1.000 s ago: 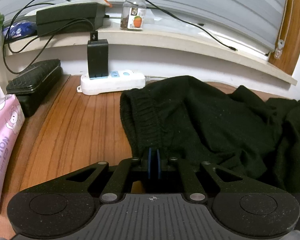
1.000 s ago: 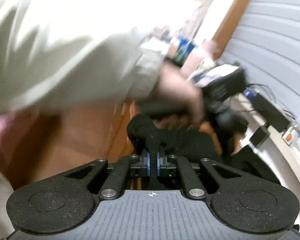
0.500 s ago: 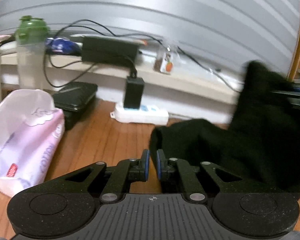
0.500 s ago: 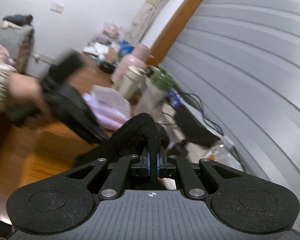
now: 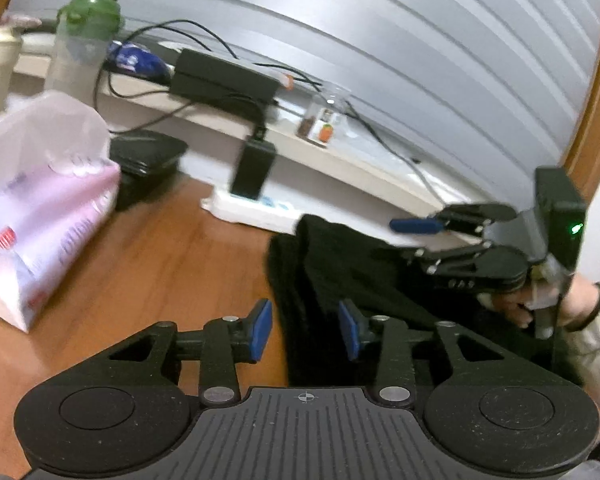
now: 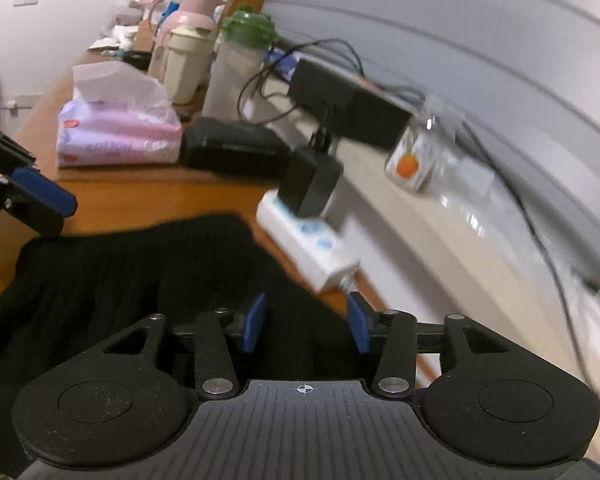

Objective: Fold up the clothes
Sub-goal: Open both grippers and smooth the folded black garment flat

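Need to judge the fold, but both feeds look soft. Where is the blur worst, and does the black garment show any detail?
Left wrist: tissue pack and charger smeared, garment nearly featureless black. Right wrist: jar and power strip streaked, garment shows faint ribbing only. Fisheye bends the ledge in both.

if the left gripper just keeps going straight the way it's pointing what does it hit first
Most likely the black garment, lying right ahead of the open left gripper. Beyond it sits the white power strip, though depth is hard to judge.
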The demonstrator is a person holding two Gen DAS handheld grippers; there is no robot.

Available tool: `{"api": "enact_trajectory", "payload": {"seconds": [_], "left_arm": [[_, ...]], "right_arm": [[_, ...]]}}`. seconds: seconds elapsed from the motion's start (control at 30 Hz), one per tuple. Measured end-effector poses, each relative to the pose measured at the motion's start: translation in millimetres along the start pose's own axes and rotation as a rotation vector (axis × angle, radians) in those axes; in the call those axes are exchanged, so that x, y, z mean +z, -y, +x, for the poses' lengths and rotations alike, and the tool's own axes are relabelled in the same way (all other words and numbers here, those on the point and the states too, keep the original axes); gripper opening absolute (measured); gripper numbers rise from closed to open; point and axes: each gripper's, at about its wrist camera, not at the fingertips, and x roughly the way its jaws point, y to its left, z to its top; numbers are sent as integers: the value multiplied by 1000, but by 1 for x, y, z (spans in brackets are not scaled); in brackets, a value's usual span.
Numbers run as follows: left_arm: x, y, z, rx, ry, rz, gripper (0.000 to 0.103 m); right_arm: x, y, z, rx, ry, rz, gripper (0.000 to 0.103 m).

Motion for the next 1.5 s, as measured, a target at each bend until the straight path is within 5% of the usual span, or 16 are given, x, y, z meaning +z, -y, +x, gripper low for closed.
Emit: {"api": "enact_trajectory", "payload": {"seconds": [0.07, 0.23, 0.33, 0.43, 0.57, 0.63, 0.73, 0.8, 0.9, 0.97, 1.33, 1.5], "left_arm": [[-5, 2, 1, -32, -5, -14, 46], [-12, 10, 13, -59, -51, 11, 45], [-13, 13, 20, -47, -78, 34, 24], [-11, 24, 6, -32, -63, 68, 10], [-7, 37, -24, -18, -21, 93, 9], [-6, 35, -33, 5, -13, 69, 11], [-10, 30, -22, 128, -68, 82, 20], [-12, 28, -19, 179, -69, 92, 31], [-9, 34, -25, 231, -22, 125, 46], [-5, 42, -24, 244, -3, 158, 46], [-6, 109, 42, 120, -77, 328, 46], [3, 136, 84, 40, -99, 376, 65]], "right_arm": [[-5, 1, -3, 12, -32, 27, 58], [-20, 11, -3, 55, -65, 110, 55], [-23, 16, -5, 110, -58, 147, 10], [-13, 14, -21, 81, -3, 80, 9], [20, 12, -50, -10, 130, -27, 9], [25, 1, -35, -57, 104, -86, 10], [30, -16, -8, -127, 49, -169, 35], [33, -28, 10, -173, 12, -225, 38], [23, -6, -2, -113, 37, -80, 47], [12, 9, -18, -103, 41, -24, 49], [-92, 63, -114, -61, -51, 159, 51], [-144, 71, -131, -59, -81, 231, 58]]}}
